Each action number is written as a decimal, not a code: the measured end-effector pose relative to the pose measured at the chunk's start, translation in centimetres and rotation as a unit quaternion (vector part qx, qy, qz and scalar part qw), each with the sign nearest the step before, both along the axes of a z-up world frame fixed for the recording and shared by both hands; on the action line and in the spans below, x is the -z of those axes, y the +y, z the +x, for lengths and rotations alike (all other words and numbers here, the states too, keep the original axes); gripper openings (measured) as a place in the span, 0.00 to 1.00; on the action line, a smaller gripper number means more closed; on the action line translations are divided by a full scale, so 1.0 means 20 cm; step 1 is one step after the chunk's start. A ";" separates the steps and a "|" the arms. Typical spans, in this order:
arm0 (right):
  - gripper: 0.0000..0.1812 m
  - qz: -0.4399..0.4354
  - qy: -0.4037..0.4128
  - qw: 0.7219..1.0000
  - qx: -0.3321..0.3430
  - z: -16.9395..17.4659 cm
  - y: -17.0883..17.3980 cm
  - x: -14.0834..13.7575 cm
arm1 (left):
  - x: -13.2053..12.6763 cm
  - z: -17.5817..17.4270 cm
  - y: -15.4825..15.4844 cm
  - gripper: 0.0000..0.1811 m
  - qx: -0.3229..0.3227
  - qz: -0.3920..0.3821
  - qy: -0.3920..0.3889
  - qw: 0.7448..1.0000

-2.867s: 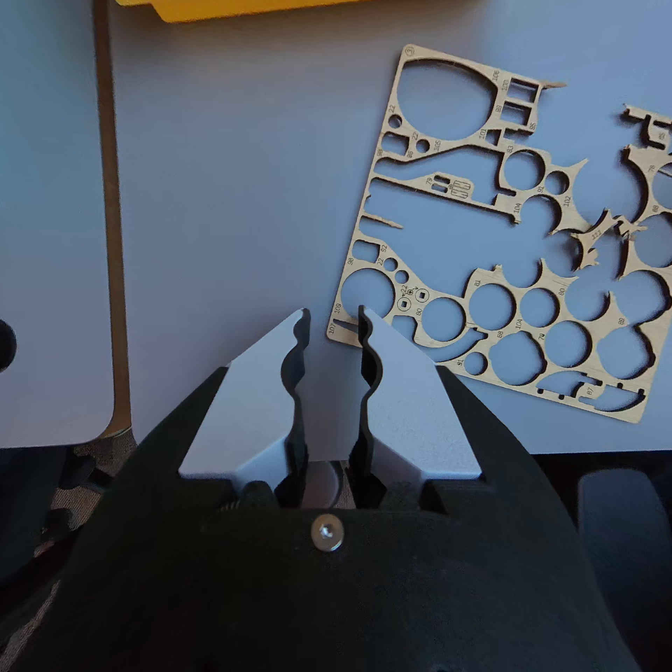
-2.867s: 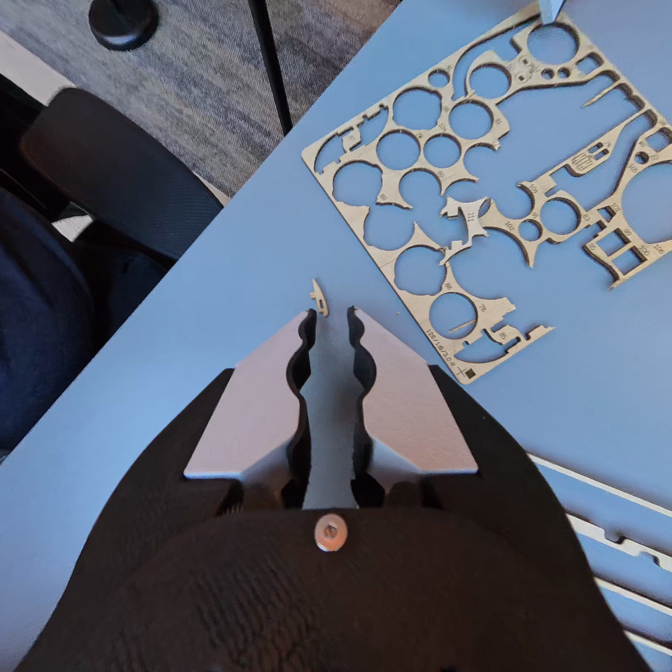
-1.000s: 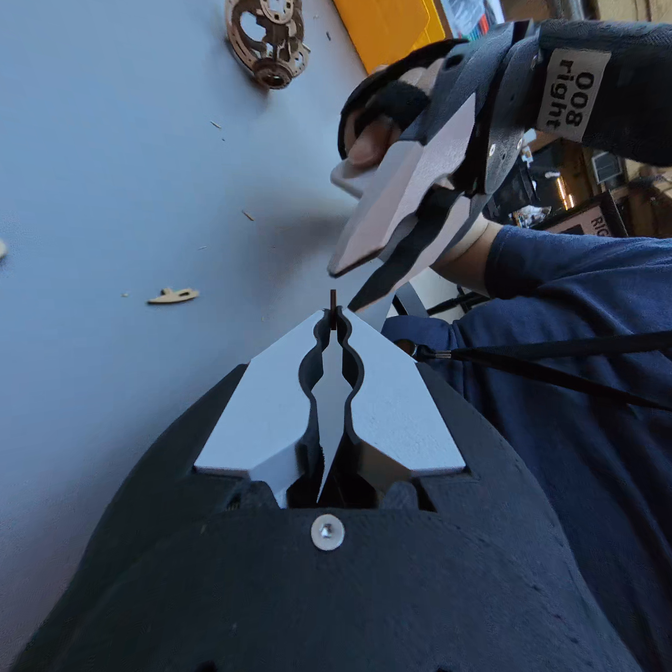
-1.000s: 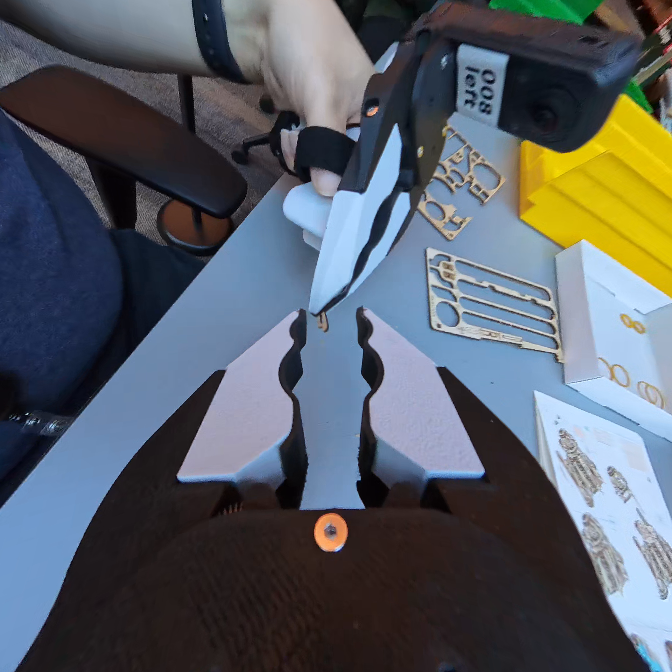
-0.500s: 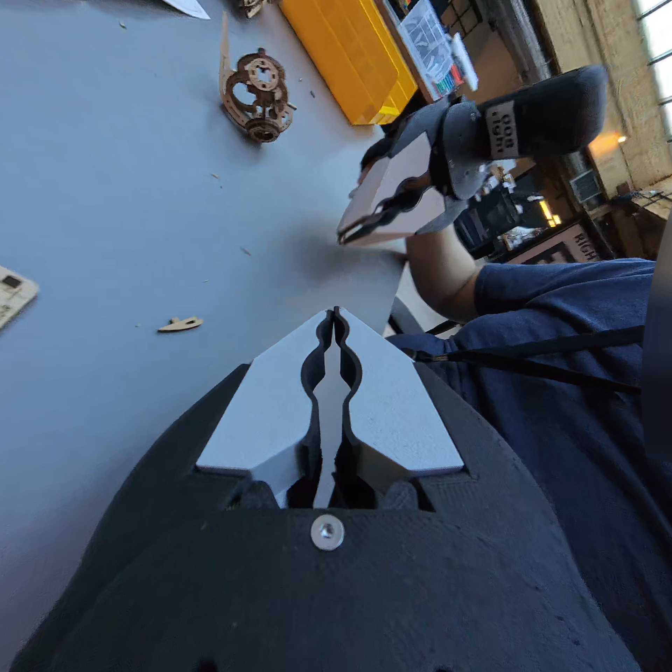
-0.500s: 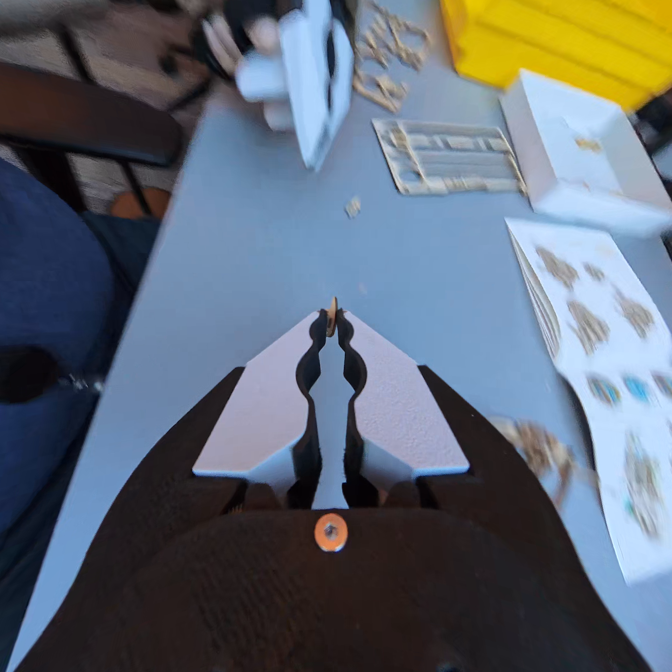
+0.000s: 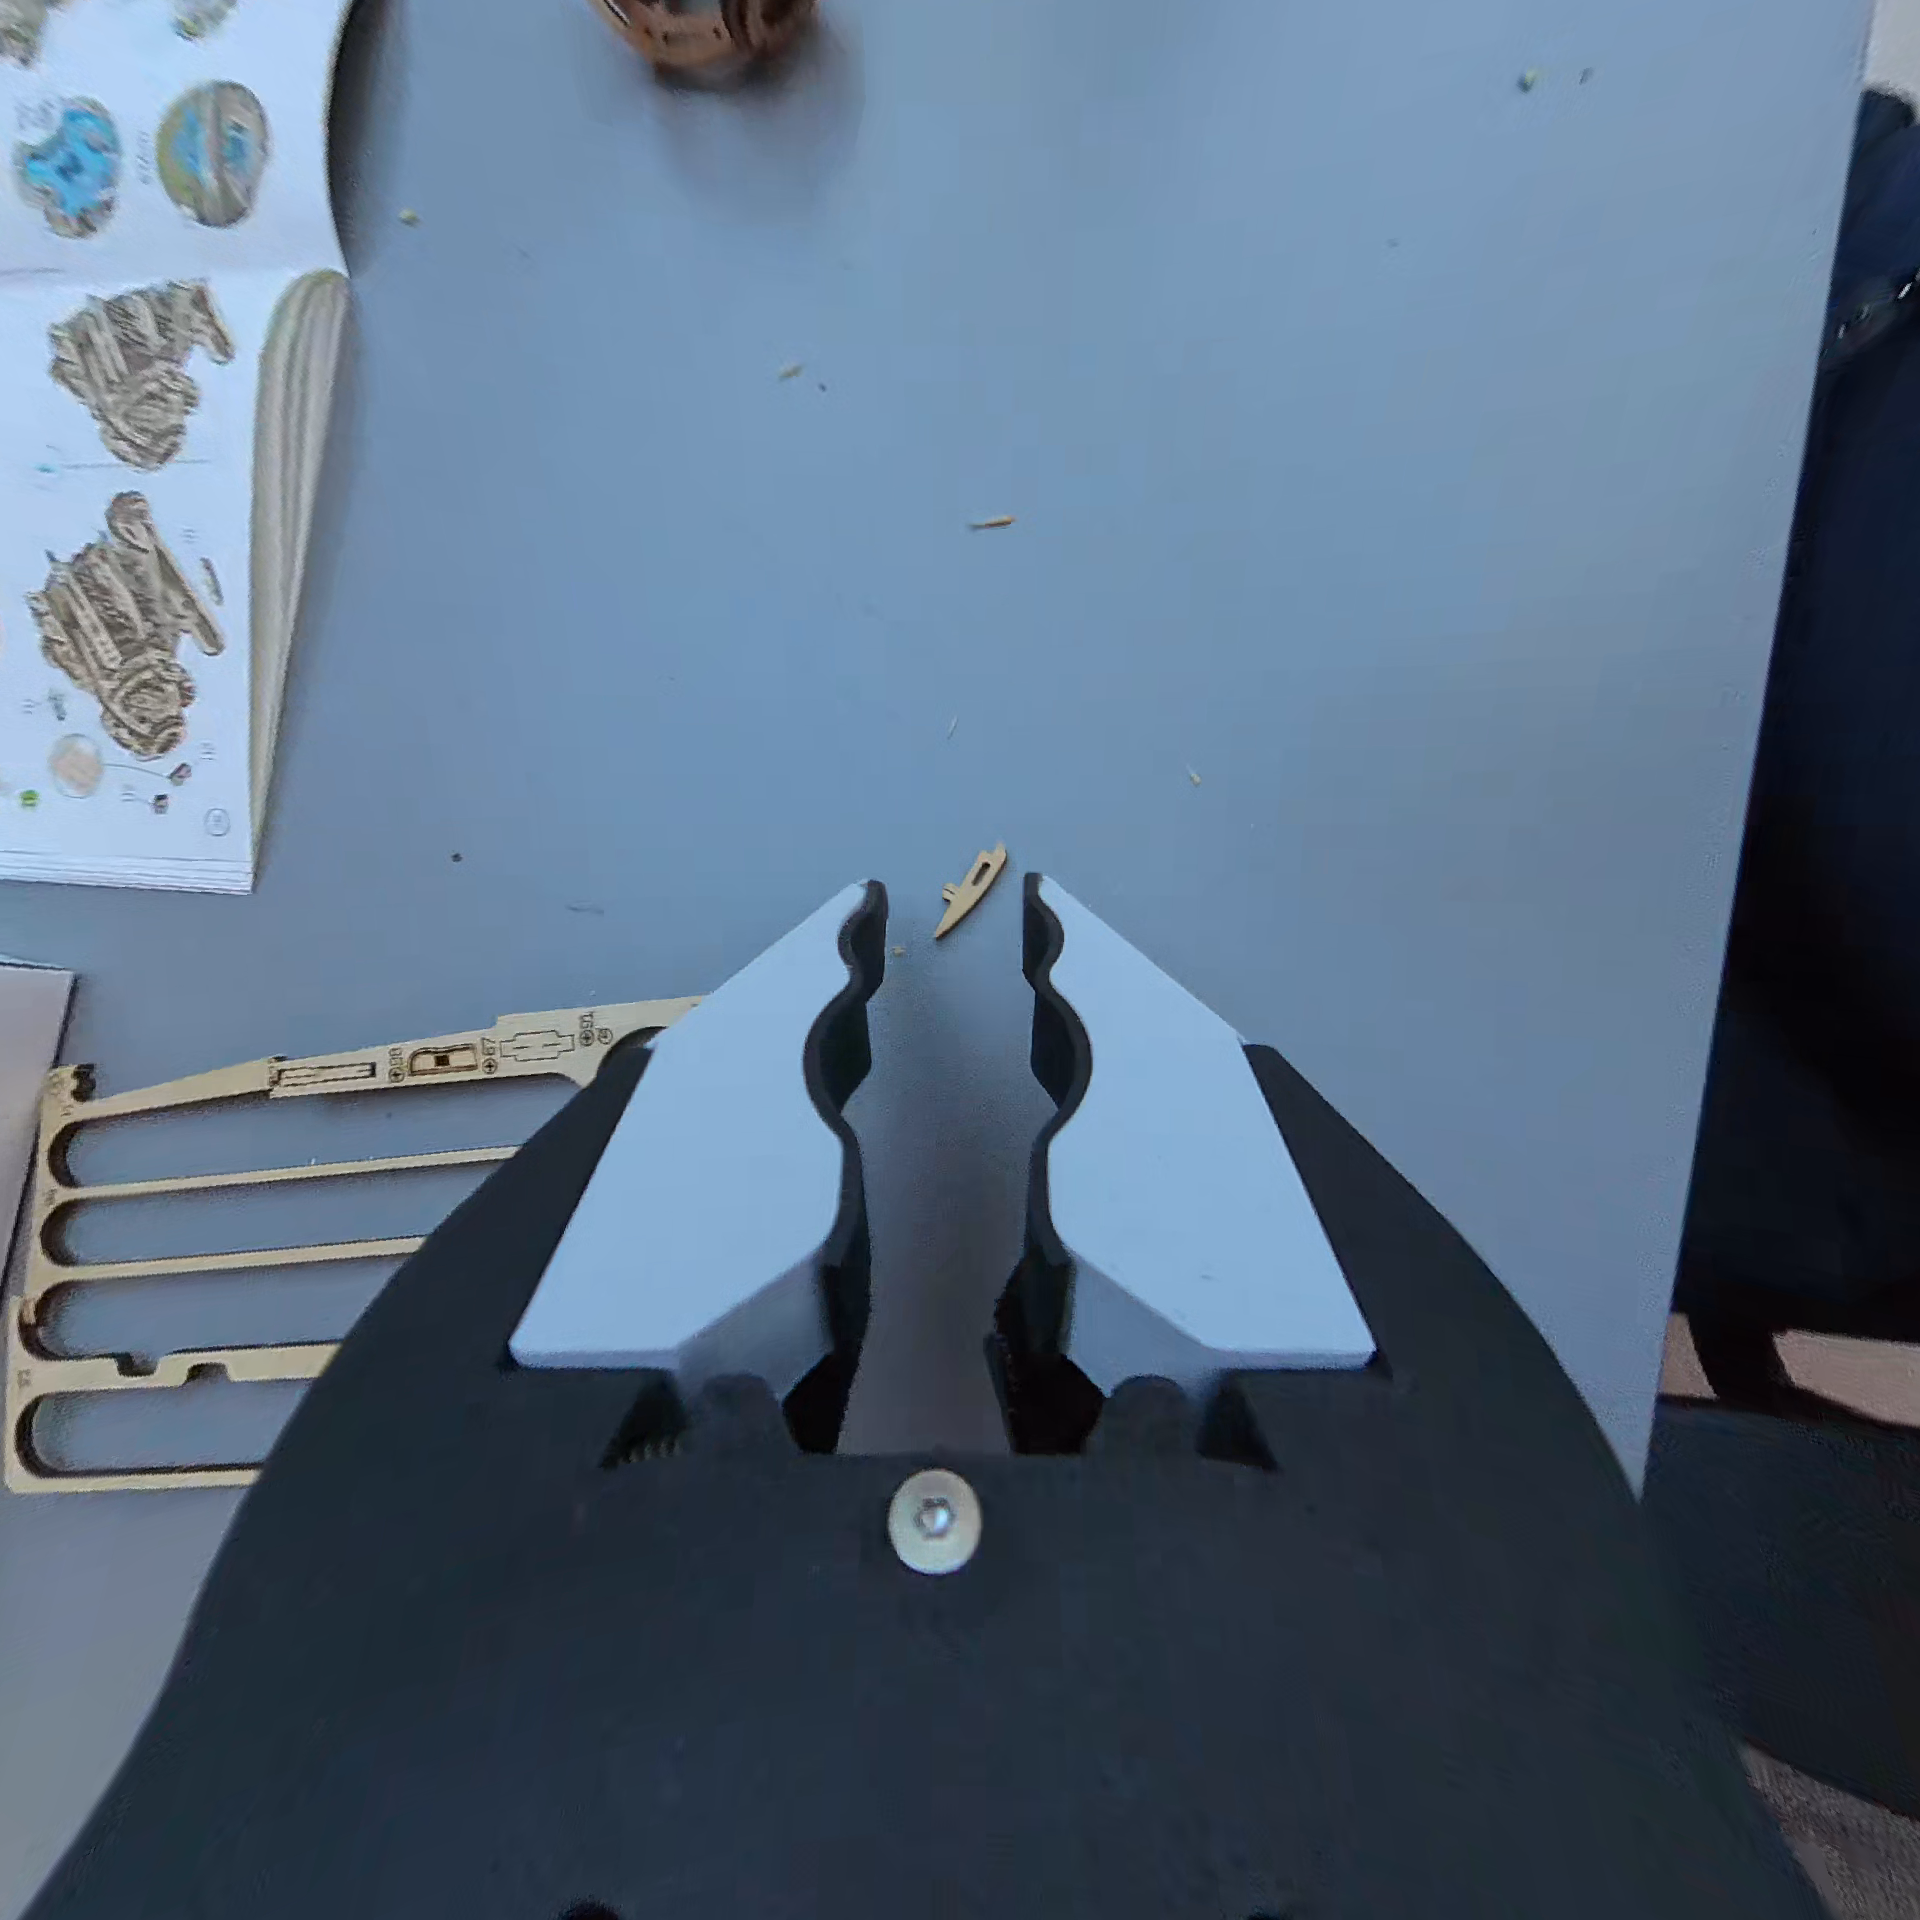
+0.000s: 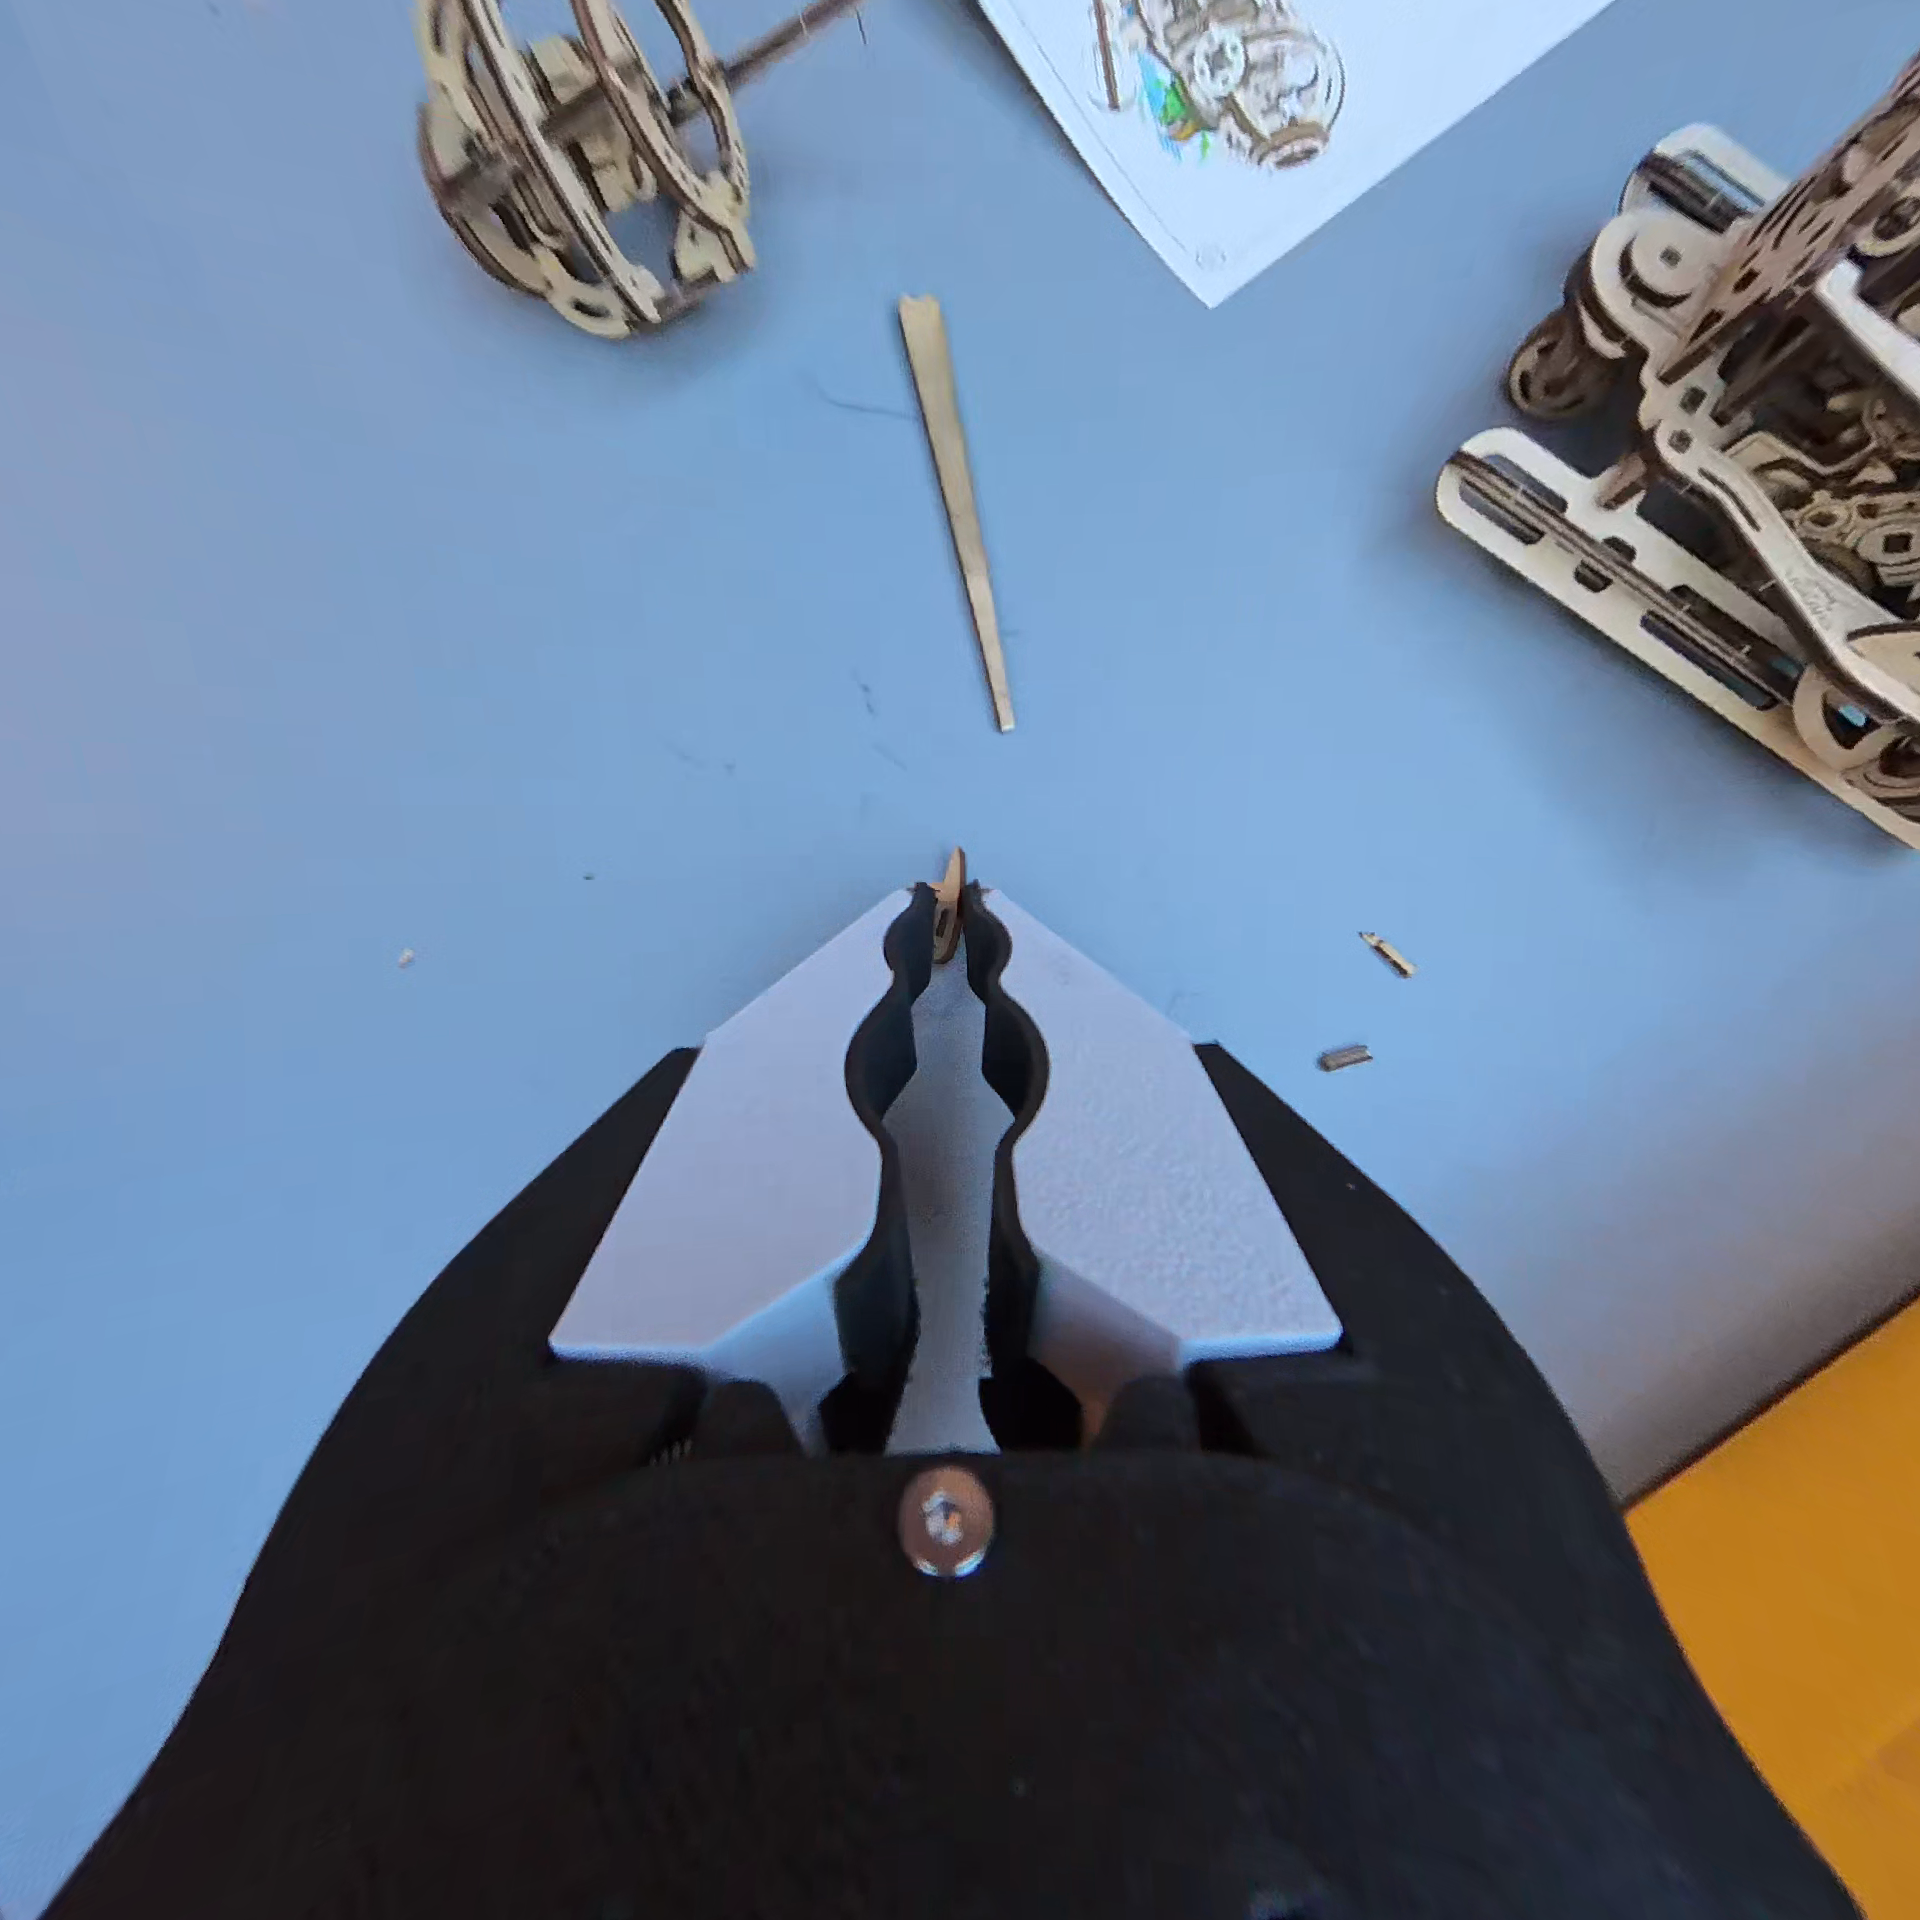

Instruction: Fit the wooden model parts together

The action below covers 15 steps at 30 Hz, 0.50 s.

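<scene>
My left gripper (image 7: 954, 883) is open above the grey table. A small pointed wooden piece (image 7: 971, 890) lies flat on the table just beyond its fingertips. My right gripper (image 8: 943, 896) is shut on another small flat wooden piece (image 8: 948, 906), held on edge above the table. Ahead of it lie a long thin wooden strip (image 8: 956, 509), a round cage-like wooden sub-assembly (image 8: 587, 156) at the far left, and a large wooden model (image 8: 1745, 447) at the right.
An open instruction booklet (image 7: 135, 436) lies at the left. A punched wooden sheet (image 7: 260, 1226) lies near the left gripper. A yellow bin (image 8: 1808, 1538) is at the lower right. Small wood scraps (image 8: 1387, 954) dot the table. The table edge (image 7: 1756, 727) runs down the right. My hands' fingertips stand some 35 cm from each other. Measured from the fingertips, the large wooden model (image 8: 1745, 447) is 15 cm or so from the right gripper and 45 cm from the left.
The left gripper handed its small piece to the right gripper, which shut on it. The left gripper then opened and swung over the loose piece. The right gripper swung toward the models.
</scene>
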State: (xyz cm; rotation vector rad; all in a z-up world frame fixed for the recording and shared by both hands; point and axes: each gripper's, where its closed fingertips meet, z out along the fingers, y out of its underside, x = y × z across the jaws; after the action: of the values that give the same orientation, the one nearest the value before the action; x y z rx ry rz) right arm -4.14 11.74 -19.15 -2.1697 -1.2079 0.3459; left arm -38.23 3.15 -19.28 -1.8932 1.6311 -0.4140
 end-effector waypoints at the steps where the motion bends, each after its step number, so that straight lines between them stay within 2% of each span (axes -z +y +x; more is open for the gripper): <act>1: 0.02 0.003 -0.005 1.000 -0.003 0.00 0.00 0.01 | 0.02 0.00 0.00 0.14 0.007 0.000 0.012 1.000; 4: 0.02 0.001 0.022 1.000 -0.004 0.00 0.00 0.01 | 0.03 0.00 -0.01 0.10 0.016 -0.006 0.016 1.000; 5: 0.04 0.001 0.029 1.000 -0.003 0.00 0.00 0.00 | 0.03 0.01 -0.02 0.05 0.021 -0.017 0.010 1.000; 7: 0.11 0.011 0.025 0.999 0.017 0.04 0.01 0.00 | 0.03 0.03 -0.02 0.03 0.022 -0.026 -0.007 0.999; 11: 0.12 0.053 0.070 0.995 0.039 0.11 -0.07 -0.10 | 0.02 0.04 -0.04 0.03 0.018 -0.024 -0.018 0.999; 13: 0.11 0.077 0.102 0.990 0.060 0.15 -0.12 -0.14 | -0.05 0.10 -0.03 0.03 0.006 -0.019 -0.052 0.998; 15: 0.10 0.117 0.132 0.981 0.081 0.19 -0.16 -0.18 | -0.19 0.26 -0.03 0.03 0.006 -0.014 -0.111 0.994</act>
State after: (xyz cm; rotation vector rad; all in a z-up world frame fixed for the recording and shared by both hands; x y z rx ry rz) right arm -0.39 8.55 -15.57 -1.9318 -0.8725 0.3871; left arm -32.97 2.57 -15.48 -1.7878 1.4973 -0.6309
